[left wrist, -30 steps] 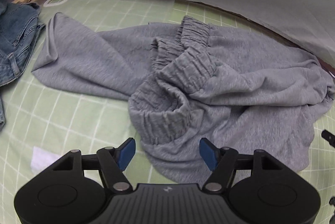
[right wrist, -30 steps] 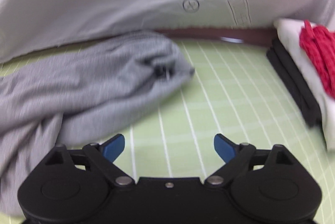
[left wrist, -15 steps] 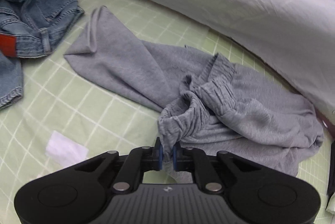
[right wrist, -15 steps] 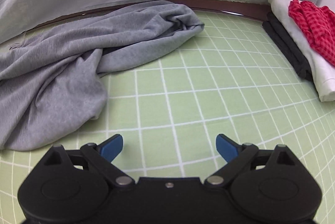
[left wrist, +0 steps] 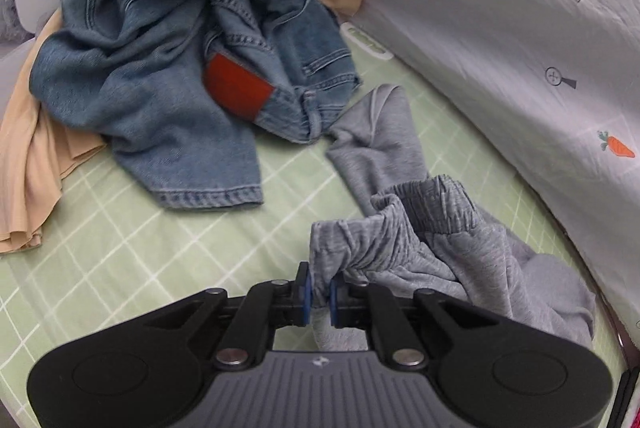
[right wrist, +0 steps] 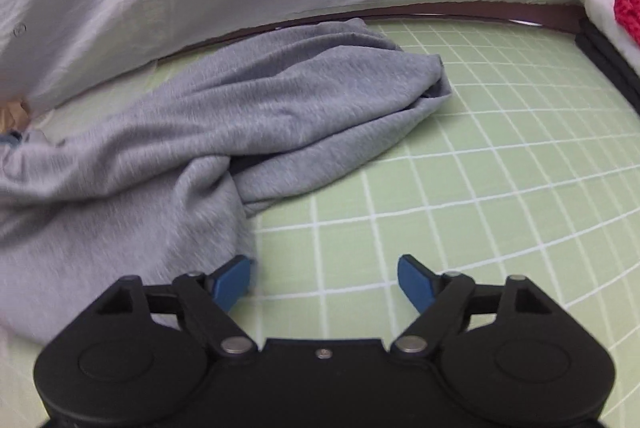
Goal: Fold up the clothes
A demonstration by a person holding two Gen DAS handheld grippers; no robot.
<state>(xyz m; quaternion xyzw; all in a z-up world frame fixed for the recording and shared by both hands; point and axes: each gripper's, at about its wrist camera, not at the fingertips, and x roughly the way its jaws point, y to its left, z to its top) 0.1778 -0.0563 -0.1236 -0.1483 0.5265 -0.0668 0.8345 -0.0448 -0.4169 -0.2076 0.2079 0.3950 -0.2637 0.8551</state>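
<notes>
Grey sweatpants lie crumpled on the green grid mat. My left gripper is shut on their gathered elastic waistband, which is pulled up toward the camera. In the right wrist view the same sweatpants stretch from the left edge to the back of the mat. My right gripper hovers just right of the fabric's near fold, its jaws closing, with only bare mat between the blue pads. The left pad nearly touches the cloth edge.
Crumpled blue jeans with a red patch lie at the back left, over a beige garment. A pale printed sheet rises along the back. A folded stack of black, white and red clothes sits at the right edge.
My left gripper closed on the waistband and dragged it left toward the jeans. My right gripper moved left, close to the sweatpants, and its jaws narrowed.
</notes>
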